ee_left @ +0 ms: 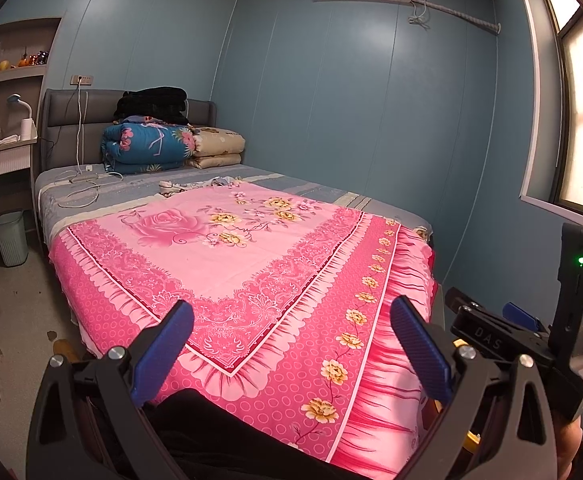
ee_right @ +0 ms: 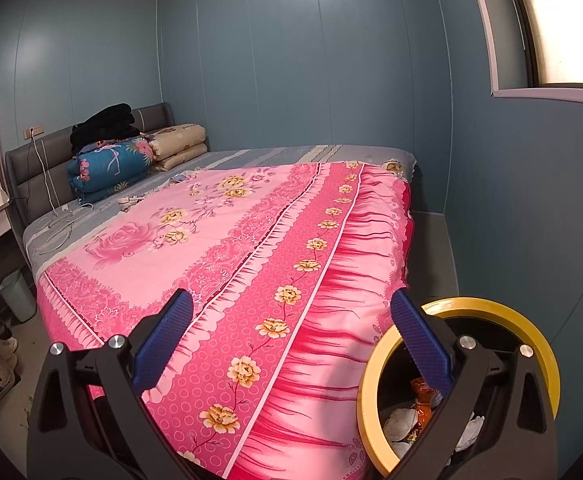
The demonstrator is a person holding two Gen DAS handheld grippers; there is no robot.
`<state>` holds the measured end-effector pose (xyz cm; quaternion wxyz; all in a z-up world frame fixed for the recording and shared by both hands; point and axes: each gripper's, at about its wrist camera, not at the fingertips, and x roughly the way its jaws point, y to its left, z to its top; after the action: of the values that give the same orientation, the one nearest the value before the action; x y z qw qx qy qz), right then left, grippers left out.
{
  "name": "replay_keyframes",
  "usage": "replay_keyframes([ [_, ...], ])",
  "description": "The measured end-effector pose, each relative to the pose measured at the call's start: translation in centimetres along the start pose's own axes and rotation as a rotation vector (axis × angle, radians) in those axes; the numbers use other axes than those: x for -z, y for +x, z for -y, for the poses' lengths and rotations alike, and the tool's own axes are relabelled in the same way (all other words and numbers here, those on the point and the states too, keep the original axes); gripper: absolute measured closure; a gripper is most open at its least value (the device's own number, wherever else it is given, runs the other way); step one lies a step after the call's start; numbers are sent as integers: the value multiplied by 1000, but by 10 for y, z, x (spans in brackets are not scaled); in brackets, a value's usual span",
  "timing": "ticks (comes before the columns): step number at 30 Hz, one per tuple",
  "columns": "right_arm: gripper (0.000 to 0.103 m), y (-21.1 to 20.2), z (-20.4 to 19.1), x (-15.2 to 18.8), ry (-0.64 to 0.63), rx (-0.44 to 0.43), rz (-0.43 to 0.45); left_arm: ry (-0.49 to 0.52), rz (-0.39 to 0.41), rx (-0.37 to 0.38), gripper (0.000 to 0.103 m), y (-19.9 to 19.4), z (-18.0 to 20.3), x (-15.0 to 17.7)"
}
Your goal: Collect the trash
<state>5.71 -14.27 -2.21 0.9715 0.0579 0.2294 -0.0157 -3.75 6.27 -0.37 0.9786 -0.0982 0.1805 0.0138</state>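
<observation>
A yellow-rimmed trash bin [ee_right: 367, 384] stands at the foot corner of the bed, below my right gripper [ee_right: 291, 340]. Crumpled white paper [ee_right: 401, 420] and an orange wrapper [ee_right: 423, 398] lie inside it. My right gripper is open and empty, its right finger over the bin's mouth. My left gripper [ee_left: 291, 344] is open and empty above the foot of the pink floral bedspread [ee_left: 251, 264]. The right gripper's body [ee_left: 503, 336] shows at the right of the left wrist view. Small light items [ee_left: 171, 188] lie on the bed near the pillows; I cannot tell what they are.
Folded quilts [ee_left: 151, 144] and a black blanket are stacked at the headboard. White charger cables [ee_left: 87, 184] lie on the grey sheet. A pale green waste basket [ee_left: 11, 236] stands on the floor left of the bed, beside a shelf unit [ee_left: 7, 80]. Blue walls close in behind and right.
</observation>
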Motion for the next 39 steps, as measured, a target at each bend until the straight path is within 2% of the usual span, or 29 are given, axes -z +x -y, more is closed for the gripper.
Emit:
replay_keyframes([
  [39, 8, 3, 4, 1, 14, 5, -14, 5, -20, 23, 8, 5, 2, 5],
])
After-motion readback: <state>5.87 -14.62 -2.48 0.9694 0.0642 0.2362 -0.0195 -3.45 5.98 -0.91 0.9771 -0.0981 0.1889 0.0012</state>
